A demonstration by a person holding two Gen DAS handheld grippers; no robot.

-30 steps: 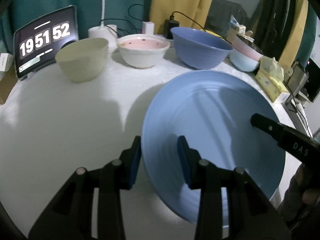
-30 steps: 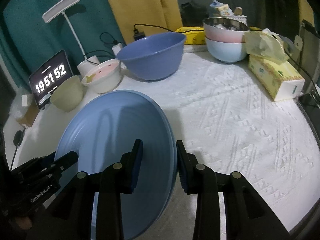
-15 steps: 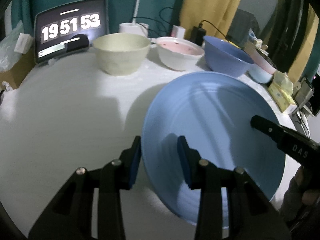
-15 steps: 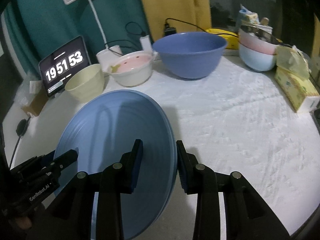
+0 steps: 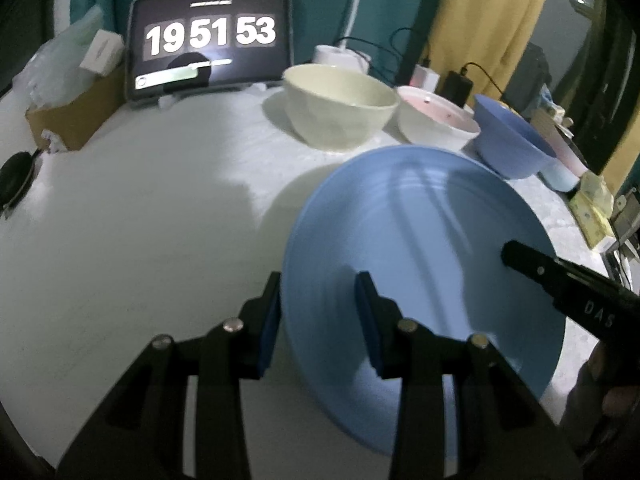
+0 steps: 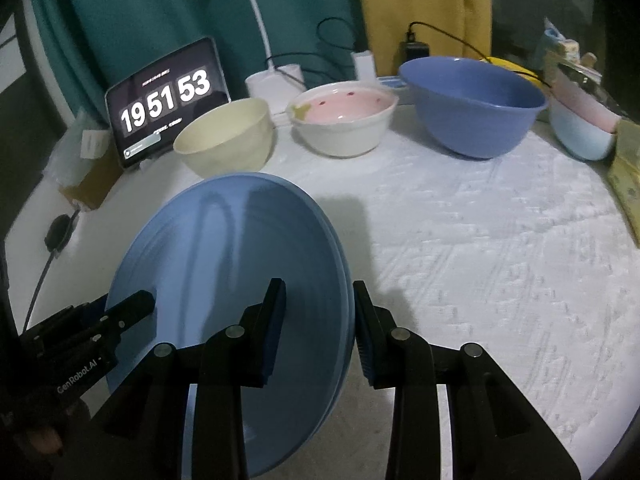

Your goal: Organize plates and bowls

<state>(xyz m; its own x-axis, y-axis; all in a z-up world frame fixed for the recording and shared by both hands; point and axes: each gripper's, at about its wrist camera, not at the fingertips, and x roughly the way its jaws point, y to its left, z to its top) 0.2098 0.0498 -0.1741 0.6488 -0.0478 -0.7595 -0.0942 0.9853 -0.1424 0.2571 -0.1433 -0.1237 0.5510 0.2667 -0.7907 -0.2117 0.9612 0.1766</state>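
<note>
A large light-blue plate (image 5: 420, 248) is held between both grippers above the white table; it also shows in the right wrist view (image 6: 224, 280). My left gripper (image 5: 318, 316) is shut on its left rim. My right gripper (image 6: 318, 324) is shut on its right rim, and shows as a black finger (image 5: 560, 280) in the left view. A cream bowl (image 6: 228, 136), a white bowl with pink inside (image 6: 344, 120) and a dark blue bowl (image 6: 472, 100) stand in a row at the back.
A tablet clock (image 6: 164, 100) stands at the back left beside a cardboard box (image 5: 76, 116). Stacked pink and pale-blue bowls (image 6: 584, 128) and a yellow tissue box (image 6: 628, 176) sit at the right. A lamp base and cables lie behind the bowls.
Both grippers have carried the plate left and toward the back; the tablet and cream bowl now loom closer. The grip on the plate is unchanged.
</note>
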